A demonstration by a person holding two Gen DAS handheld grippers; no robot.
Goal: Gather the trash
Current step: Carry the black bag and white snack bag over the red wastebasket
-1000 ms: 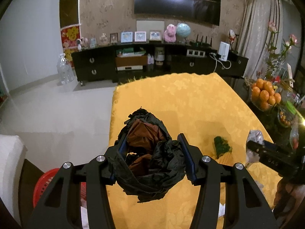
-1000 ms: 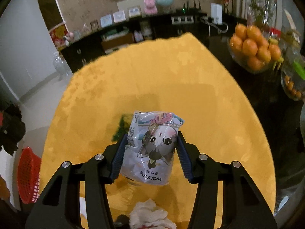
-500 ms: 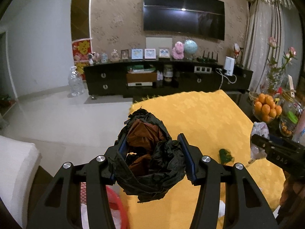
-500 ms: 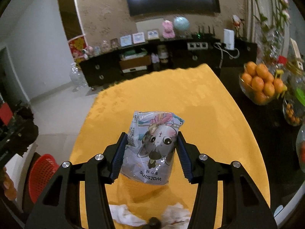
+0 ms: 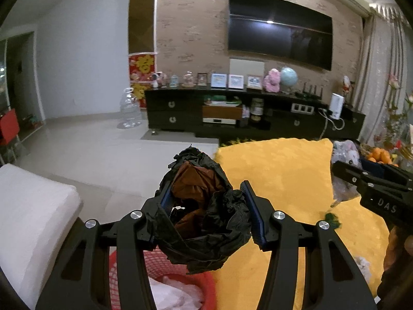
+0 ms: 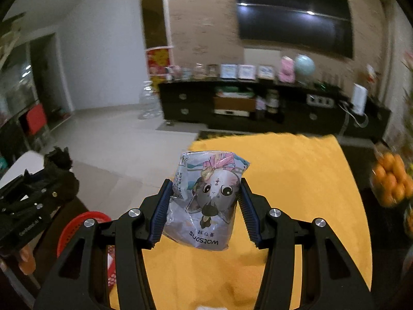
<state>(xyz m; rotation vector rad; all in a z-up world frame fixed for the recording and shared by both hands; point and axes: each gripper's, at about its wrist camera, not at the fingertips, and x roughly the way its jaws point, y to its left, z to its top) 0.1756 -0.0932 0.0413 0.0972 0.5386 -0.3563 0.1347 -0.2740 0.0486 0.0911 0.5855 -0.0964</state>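
we judge both loads light, soft and crushable: our left tool (image 5: 207,213) clamps the crumpled black bag (image 5: 204,217) at its middle above the red basket (image 5: 178,279) at lower left, our right tool (image 6: 204,206) pinches the slippery cat-print wrapper (image 6: 206,199) mid-frame over the yellow tabletop (image 6: 296,180).

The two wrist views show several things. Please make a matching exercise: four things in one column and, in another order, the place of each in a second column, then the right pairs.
Things
1. black crumpled bag
2. cat-print packet
3. red basket
4. oranges

Places
A. at the table's right side
B. in the right hand-held gripper
C. on the floor, beside the yellow table, below the left one
D. in the left hand-held gripper

Pairs: 1-D, 2-B, 3-C, 4-A
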